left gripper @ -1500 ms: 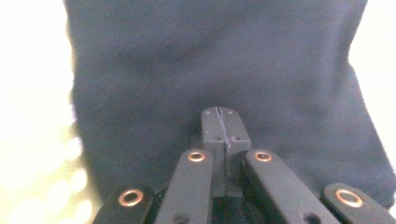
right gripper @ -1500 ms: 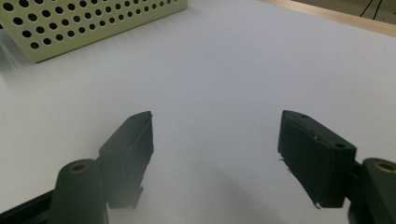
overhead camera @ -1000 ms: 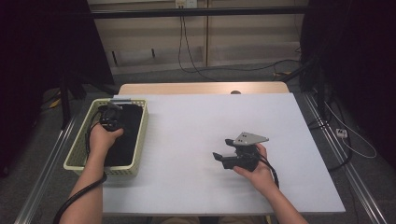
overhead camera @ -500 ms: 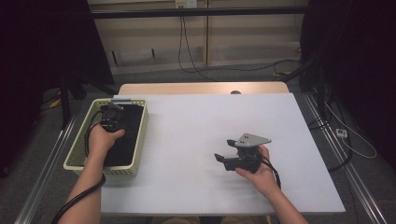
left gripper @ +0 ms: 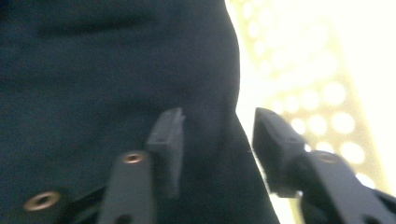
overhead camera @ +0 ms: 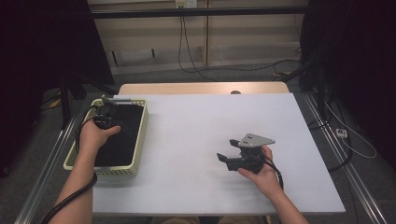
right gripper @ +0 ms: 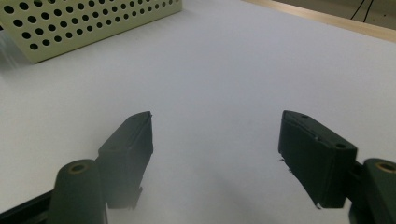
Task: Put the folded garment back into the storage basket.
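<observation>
Your left gripper [overhead camera: 112,122] hangs over the pale yellow perforated basket [overhead camera: 140,140] at the left side of the table. Its jaws have just been opening and now stand parted. In the left gripper view a fold of the dark cloth [left gripper: 116,70] rises between the pads, but the pads do not press on it: the cloth is released. The cloth lies inside the basket and covers its floor.

Your right gripper [overhead camera: 225,157] rests low over the white tabletop [overhead camera: 196,140], well apart from the basket. Its jaws stand wide with only bare table surface between them.

Count: two grippers, one basket, one dark cloth, one table. Each gripper trails one black cable.

Around the table: a wooden strip [overhead camera: 201,88] borders its far edge and cables lie on the floor beyond. Nothing stands between the two grippers.
</observation>
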A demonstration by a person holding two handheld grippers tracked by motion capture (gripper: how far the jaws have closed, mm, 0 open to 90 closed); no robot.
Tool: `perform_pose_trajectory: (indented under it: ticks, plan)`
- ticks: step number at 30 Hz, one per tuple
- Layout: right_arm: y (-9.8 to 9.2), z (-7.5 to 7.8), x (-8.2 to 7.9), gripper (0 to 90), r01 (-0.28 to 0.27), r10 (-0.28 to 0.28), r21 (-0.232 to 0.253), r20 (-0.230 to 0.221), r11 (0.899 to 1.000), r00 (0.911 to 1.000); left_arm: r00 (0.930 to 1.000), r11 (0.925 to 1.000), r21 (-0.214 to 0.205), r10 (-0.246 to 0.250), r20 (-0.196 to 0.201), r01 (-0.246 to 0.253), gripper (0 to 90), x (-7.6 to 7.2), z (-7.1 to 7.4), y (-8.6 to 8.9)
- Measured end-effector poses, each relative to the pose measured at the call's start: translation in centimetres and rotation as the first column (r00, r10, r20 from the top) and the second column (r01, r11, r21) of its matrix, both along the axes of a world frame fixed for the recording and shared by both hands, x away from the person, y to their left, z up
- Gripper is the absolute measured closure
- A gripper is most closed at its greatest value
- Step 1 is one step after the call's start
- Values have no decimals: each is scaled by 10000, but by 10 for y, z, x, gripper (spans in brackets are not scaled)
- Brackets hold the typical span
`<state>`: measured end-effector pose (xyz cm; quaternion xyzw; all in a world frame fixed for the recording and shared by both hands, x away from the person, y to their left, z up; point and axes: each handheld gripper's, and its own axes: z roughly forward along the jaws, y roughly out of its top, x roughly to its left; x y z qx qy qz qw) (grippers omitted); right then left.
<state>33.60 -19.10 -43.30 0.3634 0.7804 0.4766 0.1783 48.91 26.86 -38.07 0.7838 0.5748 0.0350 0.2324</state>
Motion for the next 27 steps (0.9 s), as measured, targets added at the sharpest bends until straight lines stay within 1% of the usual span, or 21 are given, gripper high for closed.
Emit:
perform_pose_trajectory:
  ticks: [2,4,5,6,7,8,10,11,12,13,14,16,19,20,21,23,27]
  plan:
    - [0,1,0,265,-4,4,11,20,10000,10000,9999,9999,-102,-112,100,113,480,-1,6,3]
    - [-1,1,-1,265,-24,24,26,50,10000,10000,9996,9999,-67,-111,269,113,460,-3,13,3]
    - [-2,1,-2,264,-36,36,23,49,10000,10000,9992,9998,-151,-107,373,113,457,-5,17,3]
    - [-2,1,-2,263,-33,33,30,25,10000,10000,9992,9996,-245,-147,366,156,443,-6,21,3]
    - [-3,1,-2,263,-23,23,34,17,10000,10000,9988,9995,-235,-210,445,220,428,-7,24,3]
    - [-4,1,-2,263,4,-4,71,-2,10000,10000,9983,9994,-135,-301,498,308,423,-8,28,2]
    - [-5,2,-2,263,20,-20,84,3,10000,10000,9973,9989,-77,-461,564,466,400,-10,33,-1]
    - [-6,2,-2,263,22,-22,100,13,9999,10000,9970,9987,-100,-493,592,499,386,-10,35,-3]
    - [-7,3,-2,263,21,-21,99,11,9999,10000,9957,9979,-95,-632,674,639,382,-11,38,-5]
    - [-8,3,-2,263,33,-34,73,51,10000,10000,9953,9978,-109,-638,725,648,372,-12,40,-7]
    - [-9,4,-2,263,40,-41,61,41,10000,10000,9945,9972,-51,-739,744,745,363,-13,43,-9]
    - [-11,5,-3,262,60,-61,94,67,9999,10000,9928,9962,-139,-849,844,864,348,-14,47,-14]
    - [-17,5,-5,262,122,-122,67,23,9999,9999,9891,9933,-110,-1138,933,1153,337,-17,52,-21]
    - [-19,5,-6,261,137,-137,39,33,9999,9999,9882,9929,-127,-1166,989,1184,334,-19,53,-23]
    - [-21,5,-7,261,143,-143,12,14,9999,9999,9862,9910,-141,-1311,1012,1332,332,-20,54,-25]
    - [-25,5,-9,260,157,-157,-24,14,9999,9999,9831,9890,-193,-1439,1130,1470,325,-22,56,-31]
    - [-34,4,-12,260,228,-228,-85,-6,9997,9997,9769,9833,-180,-1779,1186,1813,311,-26,59,-42]
